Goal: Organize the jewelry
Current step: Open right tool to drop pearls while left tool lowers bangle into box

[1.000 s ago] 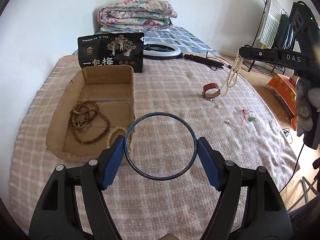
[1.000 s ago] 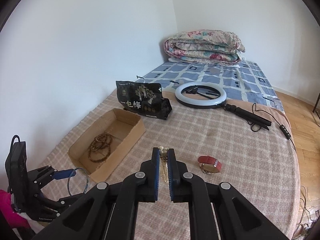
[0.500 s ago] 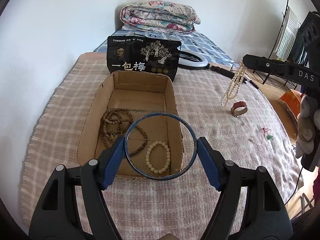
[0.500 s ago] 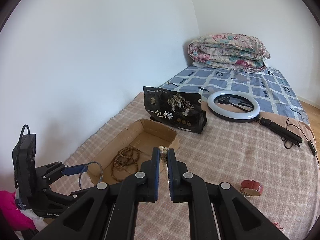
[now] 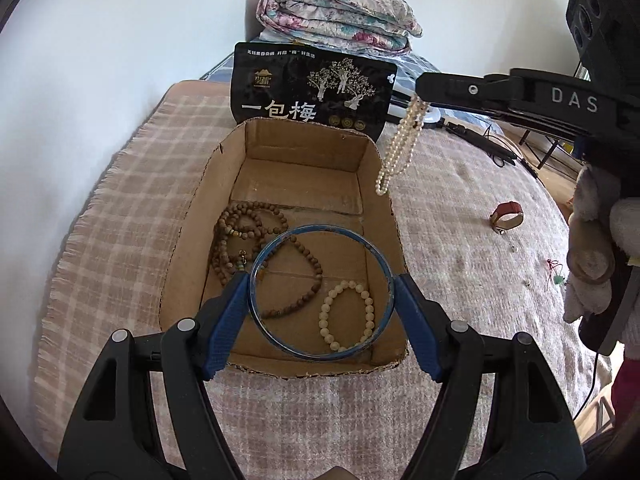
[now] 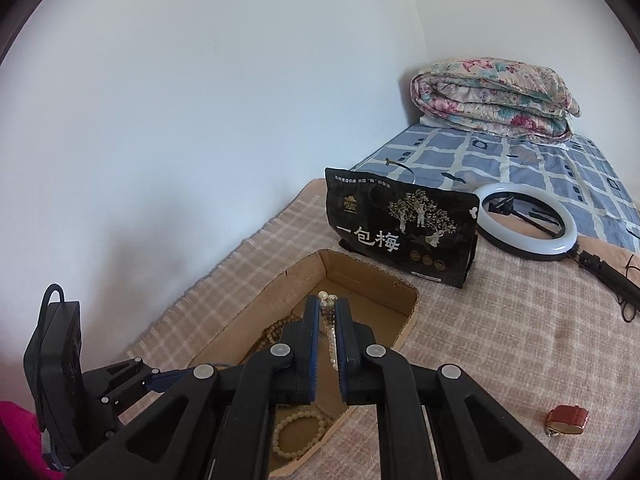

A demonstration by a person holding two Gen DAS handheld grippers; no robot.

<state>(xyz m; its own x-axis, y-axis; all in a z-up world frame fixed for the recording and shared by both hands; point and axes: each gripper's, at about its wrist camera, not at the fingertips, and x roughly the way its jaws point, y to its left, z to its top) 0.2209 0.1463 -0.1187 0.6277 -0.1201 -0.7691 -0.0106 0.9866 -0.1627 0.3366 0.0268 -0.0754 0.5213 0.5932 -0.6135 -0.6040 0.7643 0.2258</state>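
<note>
Hovering over the box [image 5: 188, 236], the left tool [image 5: 322, 294] grips a bangle [image 5: 256, 280] across its width; the right tool [image 6: 327, 344], pressed together, pinches a pearl necklace [image 5: 398, 148]. Two bead strings already lie inside; a watch [image 5: 507, 216] remains on the bed [image 5: 460, 240].

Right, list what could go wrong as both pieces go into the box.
1. The pearl necklace dangles from the right gripper above the cardboard box wall; dropped now, it might drape over the rim.
2. The blue bangle in the left gripper could land on the white bead bracelet and brown bead strand, tangling them.
</note>
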